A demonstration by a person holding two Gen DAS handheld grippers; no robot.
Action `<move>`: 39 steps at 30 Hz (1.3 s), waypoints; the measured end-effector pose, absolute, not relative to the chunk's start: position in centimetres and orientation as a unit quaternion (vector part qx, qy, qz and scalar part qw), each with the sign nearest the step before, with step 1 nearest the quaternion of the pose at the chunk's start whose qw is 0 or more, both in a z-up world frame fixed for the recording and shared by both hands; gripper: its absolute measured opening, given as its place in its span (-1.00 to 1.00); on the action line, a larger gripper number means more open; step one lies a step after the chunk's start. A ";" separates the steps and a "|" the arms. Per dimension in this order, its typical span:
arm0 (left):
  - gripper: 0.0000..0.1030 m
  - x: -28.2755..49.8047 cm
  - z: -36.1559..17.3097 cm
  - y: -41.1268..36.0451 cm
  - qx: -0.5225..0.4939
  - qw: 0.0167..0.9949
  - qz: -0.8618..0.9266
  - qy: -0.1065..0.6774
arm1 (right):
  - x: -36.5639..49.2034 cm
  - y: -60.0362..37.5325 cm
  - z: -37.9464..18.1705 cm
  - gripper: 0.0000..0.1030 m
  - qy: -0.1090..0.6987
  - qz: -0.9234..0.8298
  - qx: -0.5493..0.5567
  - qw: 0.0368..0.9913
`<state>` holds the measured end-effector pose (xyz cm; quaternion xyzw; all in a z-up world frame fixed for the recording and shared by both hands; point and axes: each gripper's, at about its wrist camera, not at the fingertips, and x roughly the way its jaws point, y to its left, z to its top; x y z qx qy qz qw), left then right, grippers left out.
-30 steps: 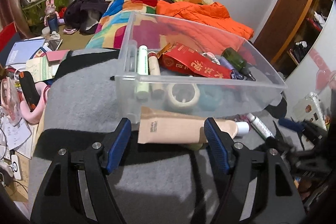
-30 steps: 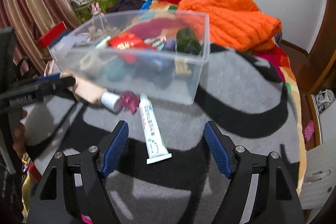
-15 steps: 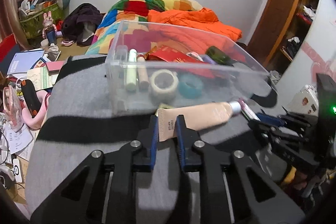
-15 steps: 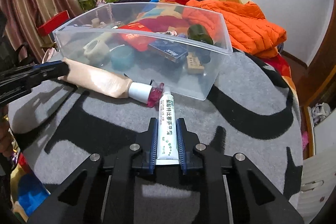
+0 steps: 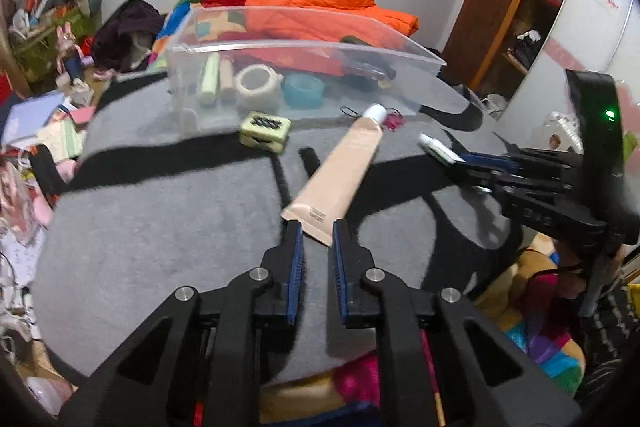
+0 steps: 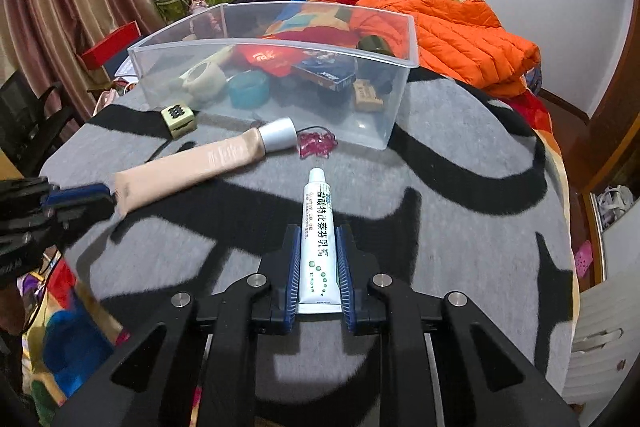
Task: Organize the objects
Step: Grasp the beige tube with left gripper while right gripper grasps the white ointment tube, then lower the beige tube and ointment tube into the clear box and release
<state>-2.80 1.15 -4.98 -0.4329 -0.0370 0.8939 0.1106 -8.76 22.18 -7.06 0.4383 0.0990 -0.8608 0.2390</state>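
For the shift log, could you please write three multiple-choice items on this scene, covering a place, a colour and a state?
1. Where is the small green box?
A. inside the clear bin
B. on the blanket before the clear bin
C. in a gripper

2. What colour is the big tube?
A. beige
B. blue
C. green

3. What does the right gripper hold?
A. nothing
B. tape
C. the white tube

Answers: B, it sits outside the bin's front wall; A, its body is beige with a white cap; C, the pads pinch it on both sides.
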 end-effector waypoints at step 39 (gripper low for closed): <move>-0.62 -10.3 -4.5 6.4 -0.442 0.176 0.879 0.034 | -9.6 23.2 -6.1 -0.71 0.064 -0.877 0.415 0.234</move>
